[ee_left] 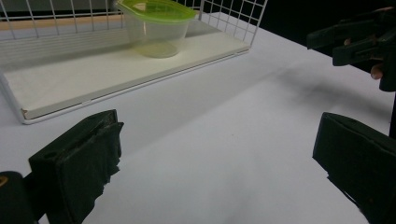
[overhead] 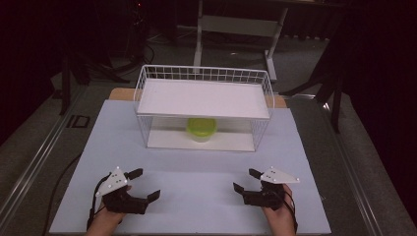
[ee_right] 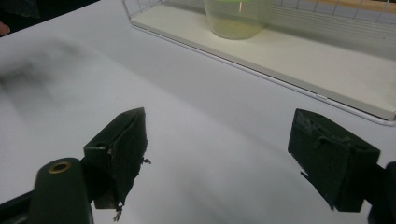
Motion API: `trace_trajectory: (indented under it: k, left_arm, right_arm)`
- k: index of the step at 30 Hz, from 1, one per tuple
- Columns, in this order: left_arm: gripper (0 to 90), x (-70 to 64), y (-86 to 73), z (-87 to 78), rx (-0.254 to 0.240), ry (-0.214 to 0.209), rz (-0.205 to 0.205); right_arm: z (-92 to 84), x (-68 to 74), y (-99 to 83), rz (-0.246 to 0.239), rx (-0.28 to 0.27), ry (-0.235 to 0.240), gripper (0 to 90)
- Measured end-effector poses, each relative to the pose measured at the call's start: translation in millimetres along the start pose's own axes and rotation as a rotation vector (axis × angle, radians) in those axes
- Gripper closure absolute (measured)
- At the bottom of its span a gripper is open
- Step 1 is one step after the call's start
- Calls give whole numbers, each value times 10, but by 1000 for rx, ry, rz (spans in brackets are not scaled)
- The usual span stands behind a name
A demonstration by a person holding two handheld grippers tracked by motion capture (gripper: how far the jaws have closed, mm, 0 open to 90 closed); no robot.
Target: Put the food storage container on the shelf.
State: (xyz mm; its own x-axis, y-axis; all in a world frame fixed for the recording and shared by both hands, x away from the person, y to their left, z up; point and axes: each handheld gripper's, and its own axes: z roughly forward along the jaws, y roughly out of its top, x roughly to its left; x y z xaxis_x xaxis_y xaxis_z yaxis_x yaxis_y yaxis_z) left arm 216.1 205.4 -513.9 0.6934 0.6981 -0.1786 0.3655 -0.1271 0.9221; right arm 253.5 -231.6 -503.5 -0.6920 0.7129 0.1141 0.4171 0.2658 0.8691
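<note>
Near the desk's front edge I hold left gripper (overhead: 139, 183) and right gripper (overhead: 248, 180) spread, empty. Tub (overhead: 201, 129) sits inside rack (overhead: 204, 73), rear centre; nothing started.

A: What's around the table (overhead: 305, 147)?

B: Grey floor (overhead: 354, 162), with a metal rail (overhead: 34, 162) running along the left.

A: And behind?

B: A white-legged desk frame (overhead: 236, 24) stands far back; dark stands (overhead: 334, 88) flank both sides. The room is dim, its edges nearly black.
</note>
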Motion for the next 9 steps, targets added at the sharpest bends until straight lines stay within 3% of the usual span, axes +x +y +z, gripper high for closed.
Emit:
trace_trajectory:
  k: [9]
  left_arm:
    - [19,10,2,-8,-6,4,-7]
  right_arm:
    - [-2,-22,4,10,-14,12,196]
